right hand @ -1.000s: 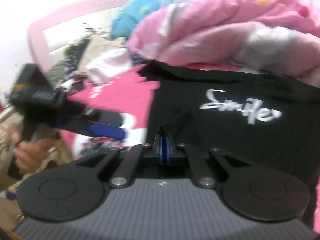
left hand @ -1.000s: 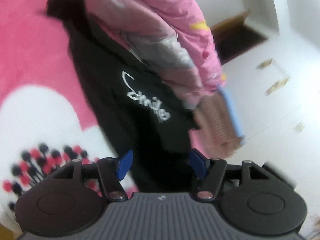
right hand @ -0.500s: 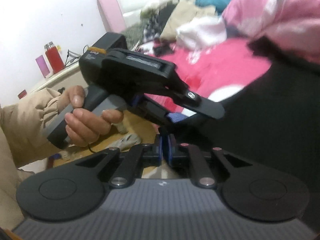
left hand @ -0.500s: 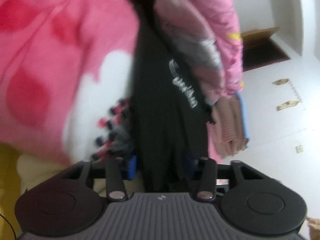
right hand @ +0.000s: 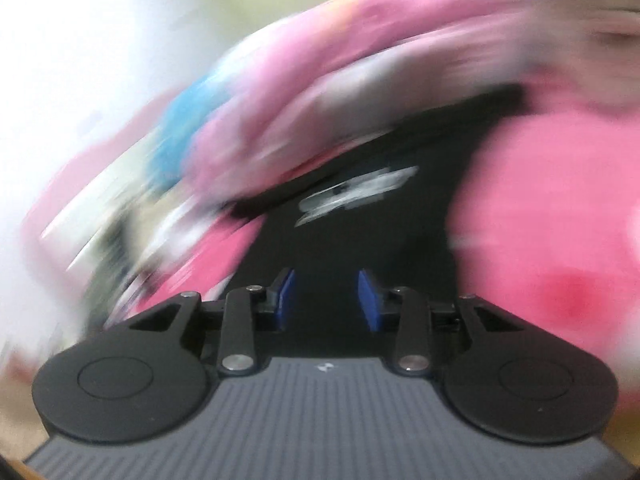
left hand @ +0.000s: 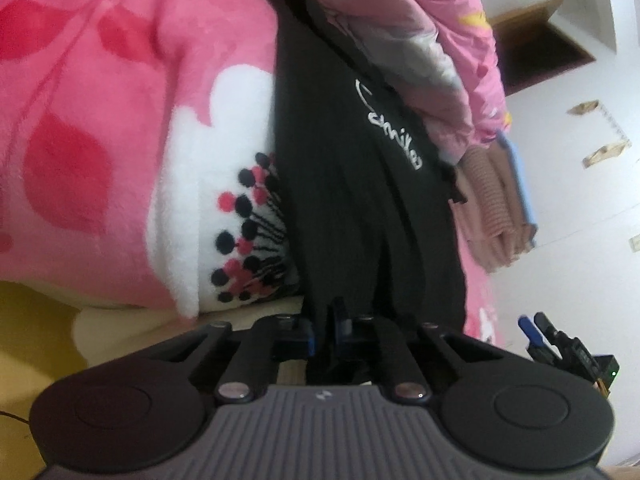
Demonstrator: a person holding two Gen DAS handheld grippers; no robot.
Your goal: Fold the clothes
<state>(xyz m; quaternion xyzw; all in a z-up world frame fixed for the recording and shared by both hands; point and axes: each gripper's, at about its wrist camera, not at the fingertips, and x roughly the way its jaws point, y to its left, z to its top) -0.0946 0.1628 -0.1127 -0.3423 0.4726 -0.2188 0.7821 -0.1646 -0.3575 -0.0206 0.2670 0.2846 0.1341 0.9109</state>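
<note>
We see a black cotton T-shirt (left hand: 360, 200) lettered in white script, lying on a plush pink blanket (left hand: 120, 120) patterned with red leaves, a white patch and black-and-red dots. Beside it lie a pale pink quilted jacket (left hand: 440, 40) and ribbed peach knitwear (left hand: 492, 216).

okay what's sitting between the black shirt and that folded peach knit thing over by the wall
Nothing: in the left wrist view the black shirt runs right up to the folded peach knit. Only the shirt's dark edge separates them.
</note>
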